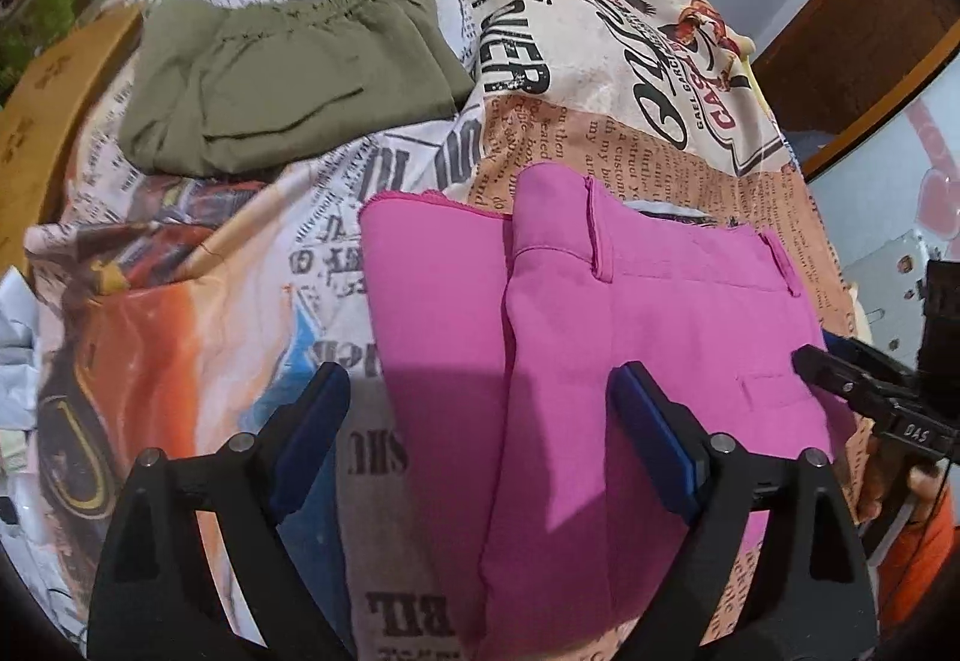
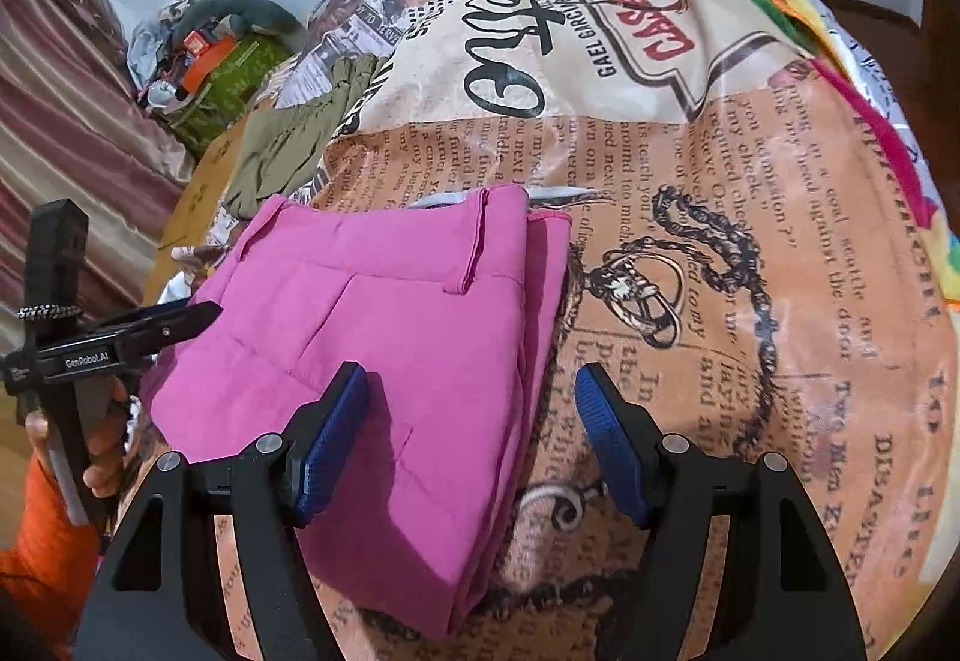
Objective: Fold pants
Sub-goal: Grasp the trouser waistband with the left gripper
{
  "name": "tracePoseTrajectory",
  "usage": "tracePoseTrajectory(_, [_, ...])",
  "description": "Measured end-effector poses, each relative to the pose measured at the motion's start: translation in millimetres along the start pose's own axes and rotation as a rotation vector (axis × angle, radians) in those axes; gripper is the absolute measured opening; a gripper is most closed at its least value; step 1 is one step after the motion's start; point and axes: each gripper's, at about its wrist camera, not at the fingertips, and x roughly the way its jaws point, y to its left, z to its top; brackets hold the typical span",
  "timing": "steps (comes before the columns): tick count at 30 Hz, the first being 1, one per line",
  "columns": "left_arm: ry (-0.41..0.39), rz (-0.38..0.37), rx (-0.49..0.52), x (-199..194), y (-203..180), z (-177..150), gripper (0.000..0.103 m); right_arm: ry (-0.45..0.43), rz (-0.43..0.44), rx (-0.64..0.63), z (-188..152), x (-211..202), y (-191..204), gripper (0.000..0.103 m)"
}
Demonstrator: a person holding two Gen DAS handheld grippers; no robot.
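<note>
Pink pants (image 1: 600, 349) lie folded flat on the newsprint-patterned bedsheet (image 1: 252, 313), waistband and belt loops at the far end. They also show in the right wrist view (image 2: 384, 361). My left gripper (image 1: 480, 439) is open and empty, its jaws straddling the pants' left part just above the cloth. My right gripper (image 2: 471, 445) is open and empty over the pants' right edge. The right gripper shows at the right side of the left wrist view (image 1: 852, 379), by the pants' edge; the left gripper shows at the left of the right wrist view (image 2: 180, 322).
Folded olive-green pants (image 1: 288, 79) lie farther back on the sheet, also seen in the right wrist view (image 2: 288, 145). A wooden board (image 1: 48, 121) edges the bed at left. A pile of clutter (image 2: 210, 55) sits beyond. A brown wooden frame (image 1: 858, 37) stands at right.
</note>
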Motion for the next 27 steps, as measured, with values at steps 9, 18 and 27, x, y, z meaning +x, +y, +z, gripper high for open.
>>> tracePoseTrajectory(9, [-0.011,-0.054,0.001,1,-3,3,0.071,0.014,0.049,-0.003,5,8,-2,0.053])
tracePoseTrajectory(18, [-0.024,-0.065,0.04,-3,-14,5,0.046,0.007,0.023,-0.025,8,6,5,0.023])
tracePoseTrajectory(27, [-0.069,0.01,0.103,-14,-28,0,0.023,-0.058,0.013,-0.06,12,-11,17,0.012])
